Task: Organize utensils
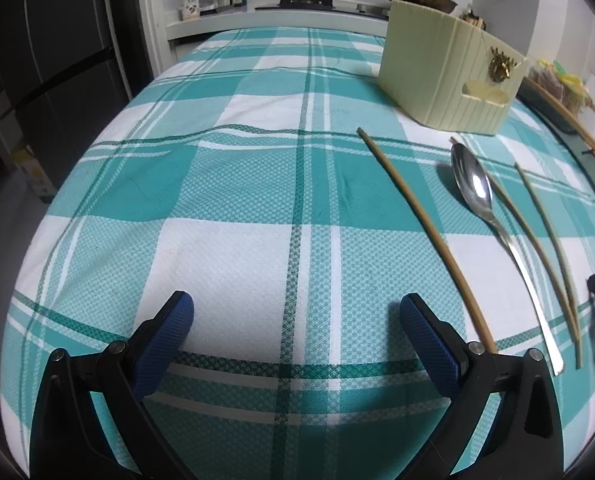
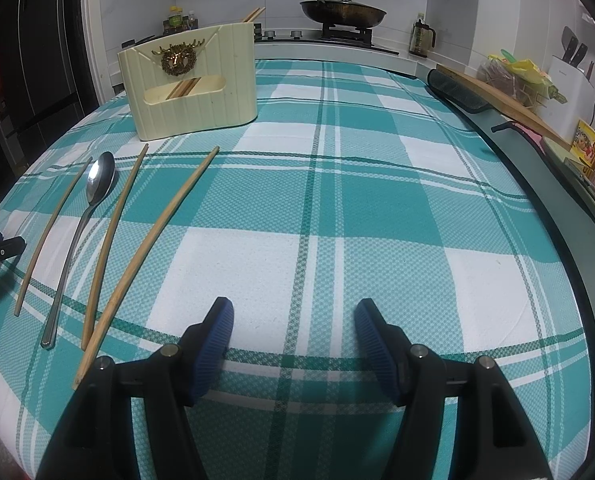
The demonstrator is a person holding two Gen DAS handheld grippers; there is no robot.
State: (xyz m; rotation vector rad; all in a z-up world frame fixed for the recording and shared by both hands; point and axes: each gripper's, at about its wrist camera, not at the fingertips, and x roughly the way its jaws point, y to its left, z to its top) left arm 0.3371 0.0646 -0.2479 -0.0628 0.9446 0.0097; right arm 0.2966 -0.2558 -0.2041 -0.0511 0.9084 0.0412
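Holding both tongs above the checked tablecloth (image 2: 337, 184), I keep my left gripper (image 1: 296, 312) and my right gripper (image 2: 293, 316) released, with nothing between the pads. Three chopsticks (image 2: 153, 236) and the spoon (image 2: 97, 184) lie before the cream holder (image 2: 193, 84).

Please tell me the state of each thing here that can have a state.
Left gripper: open, empty.
Right gripper: open, empty.
Silver metal spoon: lying flat, bowl up.
Three loose wooden chopsticks: lying on cloth.
Cream ribbed plastic holder: upright, chopsticks inside.
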